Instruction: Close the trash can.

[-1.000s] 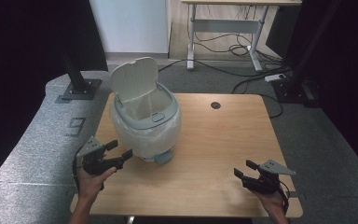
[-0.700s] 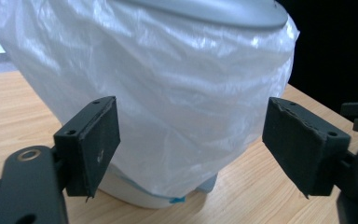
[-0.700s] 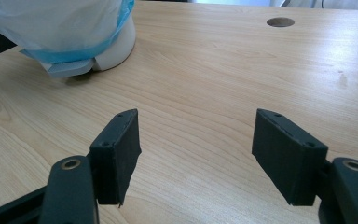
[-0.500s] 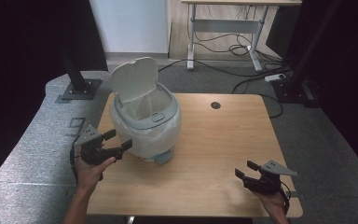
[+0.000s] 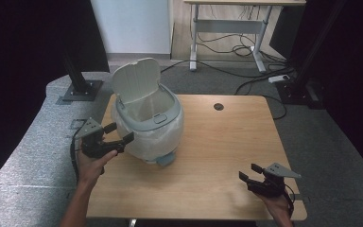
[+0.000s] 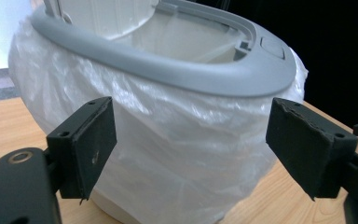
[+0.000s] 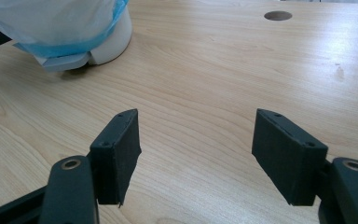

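High view: small lidded trash bin (image 5: 147,125) w/ white plastic liner (image 5: 144,142) sits on left part of wooden surface (image 5: 217,156), lid (image 5: 136,79) flipped up, prob. so liner can be worked. Left gripper (image 5: 121,134) just beside bin's left flank, fingers (image 6: 91,140) have just been opening, now wide apart, nothing clamped; liner bulges between them, untouched. Right gripper (image 5: 248,174) parked near front right edge, fingers (image 7: 119,149) apart, empty, well clear of bin. Cable hole (image 5: 219,107) behind; nothing blocks approach to bin.
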`<state>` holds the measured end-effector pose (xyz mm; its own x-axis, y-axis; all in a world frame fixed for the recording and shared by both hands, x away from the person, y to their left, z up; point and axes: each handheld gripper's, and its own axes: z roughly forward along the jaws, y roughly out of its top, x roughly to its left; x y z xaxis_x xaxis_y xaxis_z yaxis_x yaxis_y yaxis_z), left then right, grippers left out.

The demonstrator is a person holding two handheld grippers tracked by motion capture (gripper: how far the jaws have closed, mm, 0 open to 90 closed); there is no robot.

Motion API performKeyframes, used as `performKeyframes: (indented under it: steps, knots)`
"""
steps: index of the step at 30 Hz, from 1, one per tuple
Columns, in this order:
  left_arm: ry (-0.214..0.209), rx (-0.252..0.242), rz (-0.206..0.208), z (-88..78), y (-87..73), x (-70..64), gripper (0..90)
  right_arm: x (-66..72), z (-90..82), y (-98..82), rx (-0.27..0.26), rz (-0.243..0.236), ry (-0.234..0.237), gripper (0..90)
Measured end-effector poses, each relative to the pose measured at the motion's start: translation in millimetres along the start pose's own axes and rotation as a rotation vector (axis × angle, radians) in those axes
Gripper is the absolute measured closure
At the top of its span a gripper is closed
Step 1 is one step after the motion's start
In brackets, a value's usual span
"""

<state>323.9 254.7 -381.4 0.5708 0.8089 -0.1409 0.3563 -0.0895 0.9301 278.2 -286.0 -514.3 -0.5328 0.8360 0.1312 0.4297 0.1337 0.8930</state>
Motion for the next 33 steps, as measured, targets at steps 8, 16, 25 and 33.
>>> performKeyframes:
  steps: [8,16,25,33]
  knots:
    - [0.006,-0.005,0.022,3.3,12.4,2.7,16.1,0.1,-0.8,-1.0,-0.001,0.005,-0.005,31.8]
    - [-0.001,-0.002,0.014,5.7,22.7,10.9,16.1,-0.2,-0.3,-2.9,0.006,0.009,-0.008,31.9]
    - [0.005,-0.003,0.02,10.4,36.9,15.9,16.2,1.2,1.0,-3.7,0.015,0.004,-0.002,31.9]
    - [0.023,0.004,0.02,17.8,49.0,24.4,15.9,3.0,1.9,-4.1,0.022,-0.011,-0.005,31.9]
